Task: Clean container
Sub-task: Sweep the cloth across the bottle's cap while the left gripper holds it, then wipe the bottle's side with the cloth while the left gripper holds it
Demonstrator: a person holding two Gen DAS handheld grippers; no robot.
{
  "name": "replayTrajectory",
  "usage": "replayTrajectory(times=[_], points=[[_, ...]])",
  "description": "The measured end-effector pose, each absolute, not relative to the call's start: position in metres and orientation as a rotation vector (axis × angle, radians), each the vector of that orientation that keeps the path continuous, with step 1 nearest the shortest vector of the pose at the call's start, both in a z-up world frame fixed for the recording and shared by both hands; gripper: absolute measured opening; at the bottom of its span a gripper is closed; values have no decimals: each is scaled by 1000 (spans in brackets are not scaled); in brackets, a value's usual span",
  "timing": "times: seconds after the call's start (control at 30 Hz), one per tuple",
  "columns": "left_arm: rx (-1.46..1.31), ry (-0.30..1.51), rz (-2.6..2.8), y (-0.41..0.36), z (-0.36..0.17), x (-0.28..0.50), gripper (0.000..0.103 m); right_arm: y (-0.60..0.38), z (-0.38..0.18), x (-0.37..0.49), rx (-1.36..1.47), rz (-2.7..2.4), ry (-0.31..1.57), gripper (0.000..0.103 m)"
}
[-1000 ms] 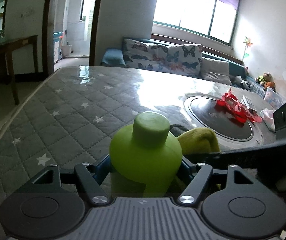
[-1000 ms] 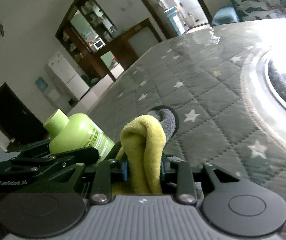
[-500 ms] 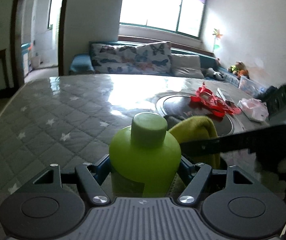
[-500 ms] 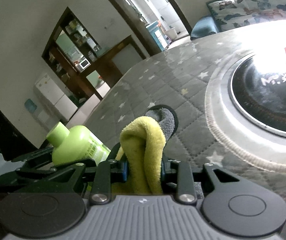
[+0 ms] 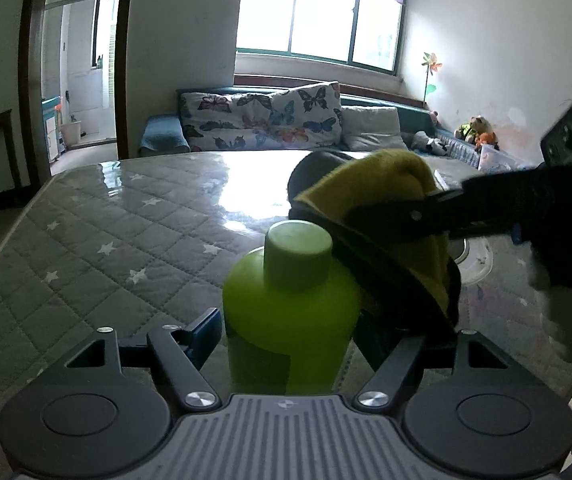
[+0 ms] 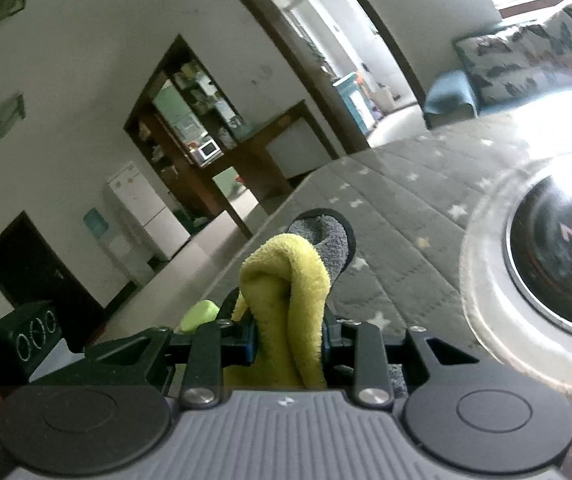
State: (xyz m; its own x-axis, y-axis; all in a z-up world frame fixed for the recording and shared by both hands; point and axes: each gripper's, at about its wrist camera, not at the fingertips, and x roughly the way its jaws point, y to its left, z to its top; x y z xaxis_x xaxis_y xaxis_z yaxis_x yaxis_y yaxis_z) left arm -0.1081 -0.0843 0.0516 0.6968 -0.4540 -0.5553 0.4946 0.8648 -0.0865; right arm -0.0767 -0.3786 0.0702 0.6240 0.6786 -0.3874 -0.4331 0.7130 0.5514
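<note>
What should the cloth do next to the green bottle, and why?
Probably rub the yellow cloth down the shoulder of the green bottle. The left gripper is shut on the bottle, the right gripper is shut on the cloth, and the cloth sits against the bottle beside its cap.

A lime-green plastic bottle with a round green cap [image 5: 291, 308] stands upright between the fingers of the left gripper [image 5: 286, 336], which clamp its sides. A folded yellow and grey terry cloth [image 5: 401, 216] presses against the bottle's right shoulder, just beside the cap, pinched in the black right gripper [image 5: 405, 220] that reaches in from the right edge. Below lies a table covered with a grey quilted cloth printed with white stars [image 5: 126, 232], glossy with window glare. Behind it sits a blue sofa with butterfly-patterned cushions [image 5: 262, 118].
</note>
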Motion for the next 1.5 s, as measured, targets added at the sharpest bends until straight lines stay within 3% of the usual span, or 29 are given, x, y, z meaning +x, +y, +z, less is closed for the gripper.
replayTrajectory(times=[0.37,0.7,1.5], points=[[85,592,-526,-84,51,-113,71,-351,78,-61,386,661,645,28],[76,592,-524,-81,51,-114,71,-349,45,-45,442,652,740,28],[66,599,-500,-78,54,-117,72,-362,24,-80,424,609,773,28]])
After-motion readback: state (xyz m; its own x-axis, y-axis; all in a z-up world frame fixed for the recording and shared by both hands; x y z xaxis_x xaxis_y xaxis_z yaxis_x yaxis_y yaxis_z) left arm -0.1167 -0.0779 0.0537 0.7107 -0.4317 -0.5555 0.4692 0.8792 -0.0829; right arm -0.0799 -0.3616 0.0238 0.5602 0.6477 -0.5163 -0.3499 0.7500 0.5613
